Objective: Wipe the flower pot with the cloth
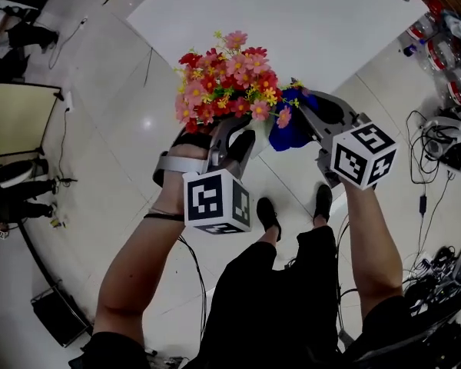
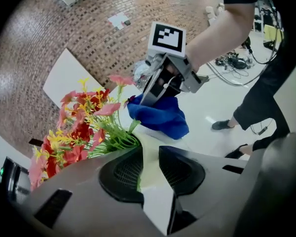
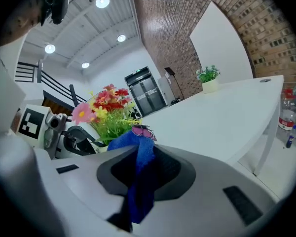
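A bunch of red, pink and yellow artificial flowers [image 1: 230,79] stands in a pale flower pot [image 2: 149,154], held up in the air over the floor. My left gripper [image 1: 232,143] is shut on the pot, whose cream wall fills the gap between the pads in the left gripper view. My right gripper [image 1: 311,118] is shut on a blue cloth [image 1: 288,133], bunched against the pot's right side just under the blooms. In the right gripper view the cloth [image 3: 140,177] hangs from between the jaws, with the flowers [image 3: 108,110] close behind. Flowers hide most of the pot in the head view.
A white table [image 1: 292,21] lies just beyond the flowers, with a small potted plant [image 3: 208,78] on it and bottles [image 3: 288,115] at its right end. Cables and gear [image 1: 438,175] litter the floor at right. The person's shoes [image 1: 267,214] are below.
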`<state>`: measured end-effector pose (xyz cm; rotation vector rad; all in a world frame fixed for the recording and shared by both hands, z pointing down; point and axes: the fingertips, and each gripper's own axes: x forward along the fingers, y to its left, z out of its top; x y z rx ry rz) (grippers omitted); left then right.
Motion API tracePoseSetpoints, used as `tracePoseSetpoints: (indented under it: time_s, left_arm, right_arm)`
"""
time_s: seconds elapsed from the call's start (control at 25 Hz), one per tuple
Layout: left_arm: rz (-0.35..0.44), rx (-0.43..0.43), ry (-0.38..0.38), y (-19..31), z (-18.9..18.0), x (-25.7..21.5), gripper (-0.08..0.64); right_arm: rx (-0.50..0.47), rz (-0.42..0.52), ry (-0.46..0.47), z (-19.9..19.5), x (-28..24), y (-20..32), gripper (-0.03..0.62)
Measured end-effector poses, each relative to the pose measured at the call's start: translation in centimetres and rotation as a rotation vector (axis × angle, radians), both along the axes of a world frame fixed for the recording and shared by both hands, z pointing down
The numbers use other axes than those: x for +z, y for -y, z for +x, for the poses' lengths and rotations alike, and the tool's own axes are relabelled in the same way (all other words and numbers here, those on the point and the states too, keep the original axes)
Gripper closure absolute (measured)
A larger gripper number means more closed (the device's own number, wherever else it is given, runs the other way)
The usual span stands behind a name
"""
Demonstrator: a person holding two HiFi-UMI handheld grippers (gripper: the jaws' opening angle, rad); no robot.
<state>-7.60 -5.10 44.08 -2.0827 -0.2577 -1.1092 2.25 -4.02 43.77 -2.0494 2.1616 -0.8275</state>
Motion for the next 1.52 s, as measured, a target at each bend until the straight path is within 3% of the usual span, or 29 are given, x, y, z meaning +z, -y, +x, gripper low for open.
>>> tracePoseSetpoints:
  time_s: [0.32, 0.72, 0.92, 1.12, 1.36, 1.52]
  left_arm:
    - [-0.018, -0.309, 0.049, 1.9, 0.0, -0.4, 0.456]
    - [-0.038, -0.452, 0.259, 0.1, 0.6, 1.0, 0.457]
    - [-0.074, -0.531, 0.235, 0.4, 0.3, 0.7, 0.464]
    - [-0.068, -0.509, 0.202, -0.4, 1.0, 0.9, 0.465]
    - [-0.078, -0.380, 0.121, -0.9, 1.1, 0.1, 0.472]
    - [-0.043, -0.275, 0.159, -1.6, 1.0, 0.2, 0.472]
  right_arm:
    - [-0.084, -0.001, 0.089, 0.6, -3.6, -2.8, 0.538]
    - [-0.290, -0.004, 0.068, 4.4, -7.6, -6.2, 0.538]
    - [-0.355, -0.008, 0.059, 4.4, -8.8, -3.7, 0.538]
    - [-0.420, -0.030, 0.044, 5.4, -9.3, -0.8, 0.538]
    - [-0.476, -0.047, 0.057, 6.8, -8.8, 3.0, 0.538]
    - [-0.545, -0.055, 0.043, 7.0, -7.7, 6.3, 0.538]
